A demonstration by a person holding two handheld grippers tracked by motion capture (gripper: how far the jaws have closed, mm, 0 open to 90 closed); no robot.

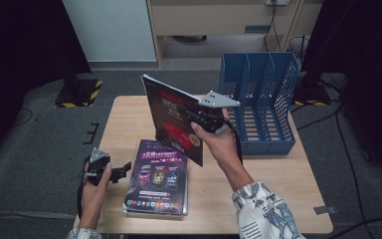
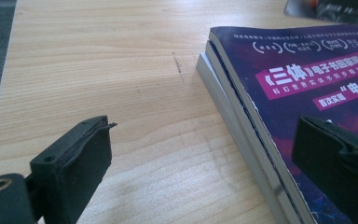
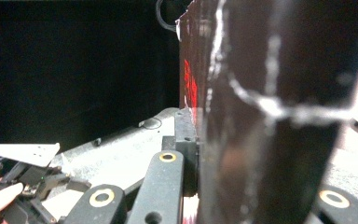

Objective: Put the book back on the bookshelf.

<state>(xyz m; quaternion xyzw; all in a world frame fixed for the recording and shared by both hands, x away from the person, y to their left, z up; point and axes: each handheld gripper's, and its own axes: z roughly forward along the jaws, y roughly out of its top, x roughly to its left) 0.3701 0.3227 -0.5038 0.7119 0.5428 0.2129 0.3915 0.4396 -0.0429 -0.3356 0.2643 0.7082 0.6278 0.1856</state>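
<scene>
My right gripper (image 1: 199, 115) is clamped on the red magazine (image 1: 171, 117), lifted above the table (image 1: 278, 199). It looks thin, floppy, slippery; I'd hold near its spine. My left gripper (image 1: 122, 170) gapes wide, holding nothing, beside the purple stack (image 1: 159, 174).

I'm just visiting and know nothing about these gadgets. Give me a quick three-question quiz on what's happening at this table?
1. True or false: the right gripper holds a red-and-black magazine up off the table.
2. What lies flat beside the left gripper? A) a purple-covered stack of magazines B) a mug C) a laptop
3. How many slots does the blue file rack have, and is anything in them?

Key:
1. True; its jaws are clamped on the magazine.
2. A; the left jaws stand open, gripping nothing.
3. Three, all empty.
</scene>
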